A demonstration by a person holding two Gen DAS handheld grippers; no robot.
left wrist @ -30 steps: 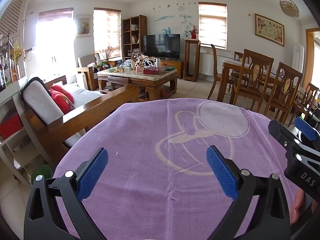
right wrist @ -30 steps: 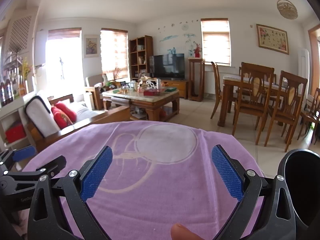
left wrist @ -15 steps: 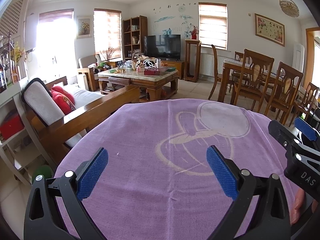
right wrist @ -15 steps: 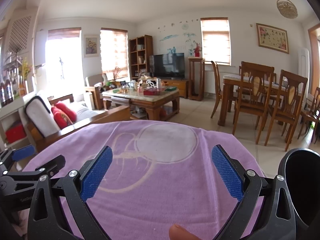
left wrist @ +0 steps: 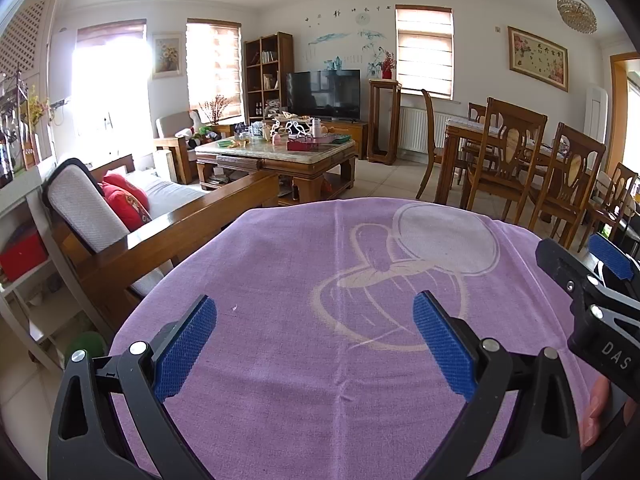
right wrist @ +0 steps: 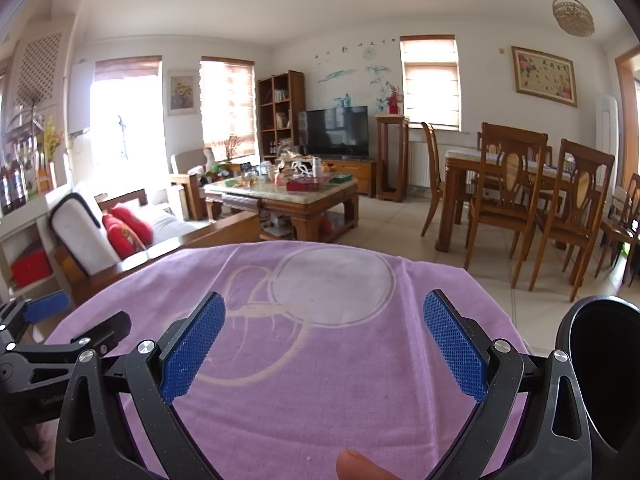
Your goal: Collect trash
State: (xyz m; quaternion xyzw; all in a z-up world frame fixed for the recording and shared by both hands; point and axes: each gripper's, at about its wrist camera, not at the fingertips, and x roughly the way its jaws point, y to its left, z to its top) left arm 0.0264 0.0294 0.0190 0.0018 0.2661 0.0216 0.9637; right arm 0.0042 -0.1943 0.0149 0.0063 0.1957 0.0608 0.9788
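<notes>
- Between the blue pads of the left gripper (left wrist: 315, 343), nothing is sitting: its jaws are standing wide apart, gripping nothing, hovering over the purple cloth (left wrist: 280, 380) that is covering the tabletop.
- Over the same cloth, the right gripper (right wrist: 324, 342) is likewise holding its jaws wide open and empty, its blue pads (right wrist: 192, 346) touching nothing.
- Each gripper is showing at the edge of the other's view, so the two are sitting side by side, near one another but apart.
- A pale printed outline with a round shape (right wrist: 332, 286) is lying on the cloth ahead of both grippers.
- A black round container (right wrist: 604, 376) is standing just beside the right gripper, at the tabletop's right edge.
- A fingertip (right wrist: 360, 466) is peeking in at the bottom of the right wrist view.
- No trash is showing on the cloth; I cannot tell where any is lying.
- Beyond the tabletop, a wooden sofa with red cushions (left wrist: 124, 200) is standing to the left, a cluttered coffee table (left wrist: 276, 152) ahead, and a dining table with chairs (left wrist: 516, 156) to the right.
</notes>
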